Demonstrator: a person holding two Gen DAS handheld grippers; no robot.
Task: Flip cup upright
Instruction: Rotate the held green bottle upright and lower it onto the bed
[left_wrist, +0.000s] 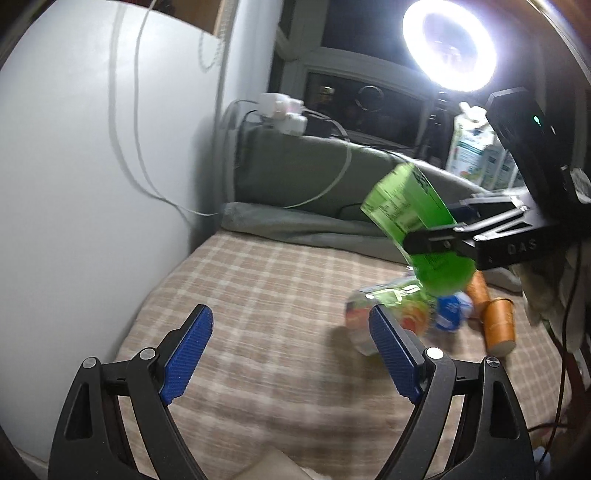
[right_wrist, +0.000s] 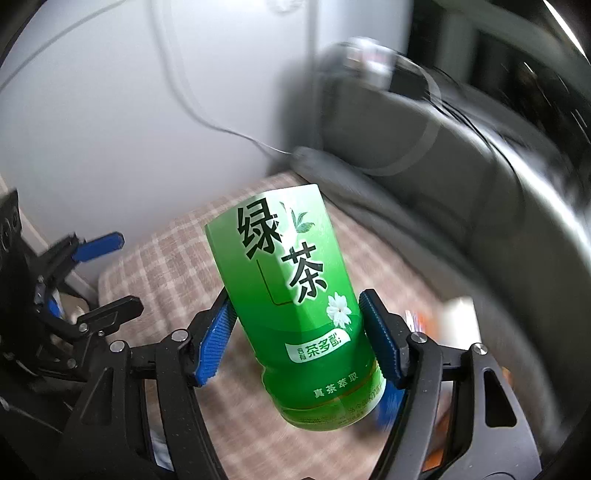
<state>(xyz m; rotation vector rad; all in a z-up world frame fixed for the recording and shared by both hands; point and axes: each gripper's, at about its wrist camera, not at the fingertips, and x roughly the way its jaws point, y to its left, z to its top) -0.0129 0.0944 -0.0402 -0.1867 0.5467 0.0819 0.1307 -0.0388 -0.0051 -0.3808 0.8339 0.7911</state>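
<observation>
The right gripper (right_wrist: 295, 332) has its two jaws squeezed on one green cup (right_wrist: 295, 295), which is tilted in the air above the checked blanket (left_wrist: 258, 295). The left gripper (left_wrist: 291, 350) has its jaws wide apart, holding nothing. Past its right jaw lie two orange cups (left_wrist: 498, 325) and one clear cup (left_wrist: 369, 317).
</observation>
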